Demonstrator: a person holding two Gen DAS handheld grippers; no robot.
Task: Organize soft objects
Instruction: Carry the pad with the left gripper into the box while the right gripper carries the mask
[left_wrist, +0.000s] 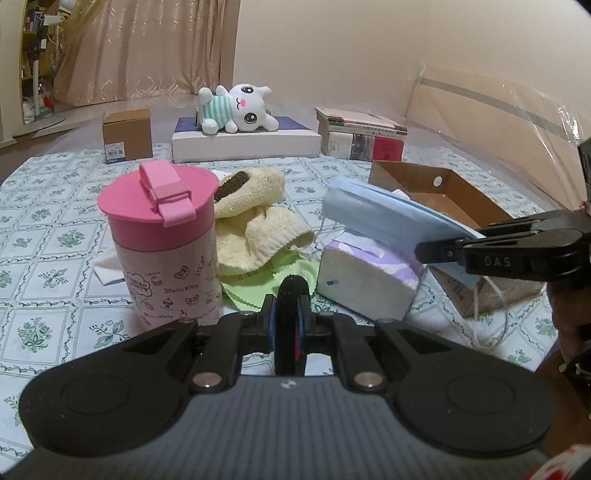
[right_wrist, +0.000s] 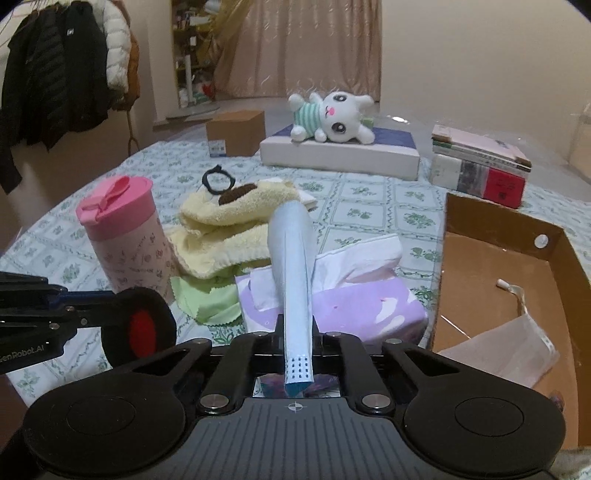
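My right gripper (right_wrist: 295, 341) is shut on a folded blue face mask (right_wrist: 291, 266), which sticks out forward above a purple tissue pack (right_wrist: 354, 306). In the left wrist view that gripper (left_wrist: 439, 249) comes in from the right and holds the mask (left_wrist: 380, 218) over the tissue pack (left_wrist: 365, 280). My left gripper (left_wrist: 291, 314) is shut on a black fuzzy disc (left_wrist: 291, 295) seen edge-on. Its red centre shows in the right wrist view (right_wrist: 142, 328). A yellow towel (left_wrist: 255, 229) lies on a green cloth (left_wrist: 258, 284) beside a pink cup (left_wrist: 166, 240).
An open cardboard box (right_wrist: 491, 266) at the right holds a pale pouch (right_wrist: 509, 350). At the back, a white plush cat (right_wrist: 332, 118) lies on a flat white box (right_wrist: 340, 157), with stacked books (right_wrist: 480, 166) and a small carton (right_wrist: 236, 133) nearby. A black ring (right_wrist: 218, 181) lies by the towel.
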